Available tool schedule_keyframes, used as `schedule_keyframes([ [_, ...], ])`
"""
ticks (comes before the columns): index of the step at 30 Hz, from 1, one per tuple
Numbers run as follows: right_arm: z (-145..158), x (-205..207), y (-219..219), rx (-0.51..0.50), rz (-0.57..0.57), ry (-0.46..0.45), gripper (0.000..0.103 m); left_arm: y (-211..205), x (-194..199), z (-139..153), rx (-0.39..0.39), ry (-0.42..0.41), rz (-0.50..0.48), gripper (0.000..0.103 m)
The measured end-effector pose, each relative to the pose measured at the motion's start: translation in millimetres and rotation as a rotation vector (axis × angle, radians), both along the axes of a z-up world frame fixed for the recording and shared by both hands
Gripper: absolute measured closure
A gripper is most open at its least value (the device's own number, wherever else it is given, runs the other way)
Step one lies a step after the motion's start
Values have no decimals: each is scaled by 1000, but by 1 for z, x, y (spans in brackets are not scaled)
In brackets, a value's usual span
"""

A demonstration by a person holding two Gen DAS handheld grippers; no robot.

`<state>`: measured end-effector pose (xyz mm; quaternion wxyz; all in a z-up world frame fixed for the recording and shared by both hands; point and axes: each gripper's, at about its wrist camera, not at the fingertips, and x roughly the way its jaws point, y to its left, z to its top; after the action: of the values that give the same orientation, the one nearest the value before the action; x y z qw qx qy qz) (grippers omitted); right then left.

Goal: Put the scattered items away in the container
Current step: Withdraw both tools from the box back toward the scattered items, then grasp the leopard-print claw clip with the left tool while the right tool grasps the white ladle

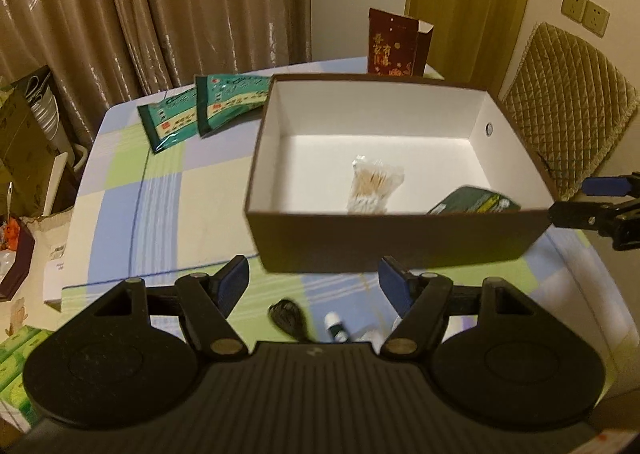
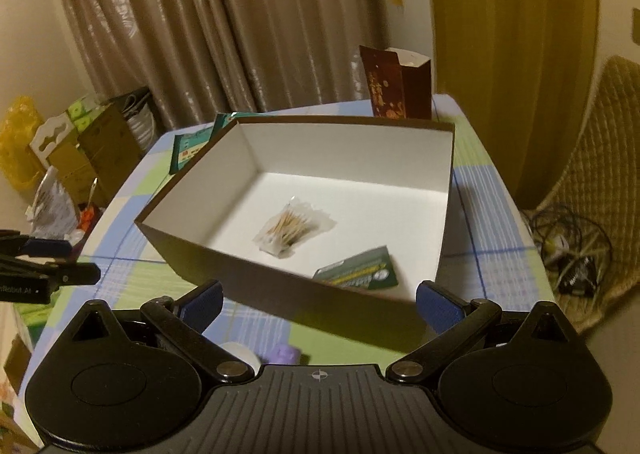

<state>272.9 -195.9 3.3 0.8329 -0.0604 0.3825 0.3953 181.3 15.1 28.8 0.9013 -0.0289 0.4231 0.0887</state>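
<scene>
left tongs (image 1: 314, 278) stand wide, nothing btwn the blue pads, hovering over the bench (image 1: 120, 214) w/ its checked cloth. right tongs (image 2: 318, 304) also wide & empty. each pair shows at the edge of the other's view, so they sit side by side, apart.

straight ahead of both: the brown box (image 1: 400, 242), white inside, its near wall just past the pads. that wall blocks part of what's inside. in the box: a clear bag of cotton swabs (image 1: 374, 186) near the middle, and a dark green packet (image 2: 360, 274) against the near wall, toward the right tongs' side.

under the left tongs, on the near side of the box: a black coiled cord (image 1: 286, 314) & a small white-capped bottle (image 1: 336, 328), both still on the cloth, blurred. under the right tongs: a white round thing (image 2: 240, 352) & a purple thing (image 2: 284, 354), mostly hidden by the tongs' body, can't tell what.

beyond the box to the left: two teal packets (image 1: 200, 110), overlapping, flat on the cloth. behind the box: a tall dark-red carton (image 1: 396, 42), upright, top open. far right: a quilted chair (image 1: 568, 102). curtain (image 1: 160, 6) at the back.
</scene>
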Motion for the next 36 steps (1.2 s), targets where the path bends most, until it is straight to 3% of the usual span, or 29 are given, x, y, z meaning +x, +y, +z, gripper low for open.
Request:
schedule_keyframes([
  [10, 4, -43, 11, -14, -59, -27, 3, 8, -25, 5, 46, 7, -72, 35],
  [20, -4, -79, 8, -33, -99, -27, 3, 20, -46, -2, 20, 9, -105, 35],
  [36, -35, -112, 24, -105, -56, 50, 7, 41, -80, -42, 28, 118, -75, 35],
])
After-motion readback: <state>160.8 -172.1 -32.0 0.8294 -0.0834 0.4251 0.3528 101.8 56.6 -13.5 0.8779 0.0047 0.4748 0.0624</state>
